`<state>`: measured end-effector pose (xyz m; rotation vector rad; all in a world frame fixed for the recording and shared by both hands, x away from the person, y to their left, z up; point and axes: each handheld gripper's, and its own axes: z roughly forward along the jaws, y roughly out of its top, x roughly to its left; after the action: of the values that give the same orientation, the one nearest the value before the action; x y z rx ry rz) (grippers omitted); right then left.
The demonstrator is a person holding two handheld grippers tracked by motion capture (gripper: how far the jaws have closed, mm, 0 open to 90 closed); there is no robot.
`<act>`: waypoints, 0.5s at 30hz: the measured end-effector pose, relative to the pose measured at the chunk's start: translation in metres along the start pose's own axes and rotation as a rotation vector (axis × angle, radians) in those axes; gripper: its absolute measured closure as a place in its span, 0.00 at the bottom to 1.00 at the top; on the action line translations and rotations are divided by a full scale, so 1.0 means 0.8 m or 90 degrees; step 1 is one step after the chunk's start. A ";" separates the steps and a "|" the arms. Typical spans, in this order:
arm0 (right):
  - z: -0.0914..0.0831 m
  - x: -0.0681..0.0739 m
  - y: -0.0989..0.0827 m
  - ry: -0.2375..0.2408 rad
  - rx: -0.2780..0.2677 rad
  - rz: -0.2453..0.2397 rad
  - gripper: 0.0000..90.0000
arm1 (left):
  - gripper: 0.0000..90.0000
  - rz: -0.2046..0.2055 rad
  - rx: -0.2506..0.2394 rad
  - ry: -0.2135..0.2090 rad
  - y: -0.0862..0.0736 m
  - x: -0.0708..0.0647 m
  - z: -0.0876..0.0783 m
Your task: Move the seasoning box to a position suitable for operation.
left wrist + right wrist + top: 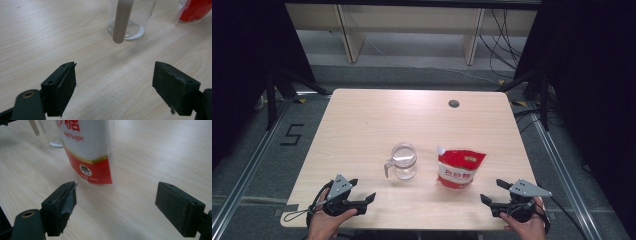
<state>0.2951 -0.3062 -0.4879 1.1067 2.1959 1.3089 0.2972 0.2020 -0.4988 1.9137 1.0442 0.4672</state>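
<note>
A clear glass pitcher with a grey handle stood upright near the middle of the pale wooden table, and it serves here as the landmark. Just to its right, close by but apart from it, stood a red and white plastic pouch of sugar with a corner spout, leaning a little. In the left gripper view the pitcher showed a thin white layer on its bottom, possibly sugar, though I could not tell for sure.

The left gripper rested near the table's front edge, in front of the pitcher and to its left, with its jaws spread wide and nothing between them; they pointed toward the pitcher's handle. The right gripper sat in front of the pitcher and well to its right, just in front of the pouch, its jaws likewise spread and empty, aimed at the pouch's lower half.

Judging from this, the work looked to be at its start: neither thing was gripped and the pouch's spout seemed unopened. Reaching, grasping the pouch and steadying the pitcher all appeared left to do, probably followed by pouring
</note>
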 end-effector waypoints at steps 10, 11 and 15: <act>0.004 -0.001 0.002 0.011 -0.019 -0.030 0.19 | 0.20 0.004 0.001 -0.005 0.000 0.000 0.001; 0.003 -0.002 0.002 0.009 -0.020 -0.027 0.19 | 0.20 0.003 0.001 -0.006 0.000 0.000 0.001; 0.003 -0.003 0.001 0.000 -0.020 -0.025 0.19 | 0.20 0.005 -0.002 -0.001 0.000 0.000 0.001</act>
<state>0.2983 -0.3062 -0.4885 1.0467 2.1783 1.3223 0.2978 0.2019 -0.4988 1.9158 1.0355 0.4718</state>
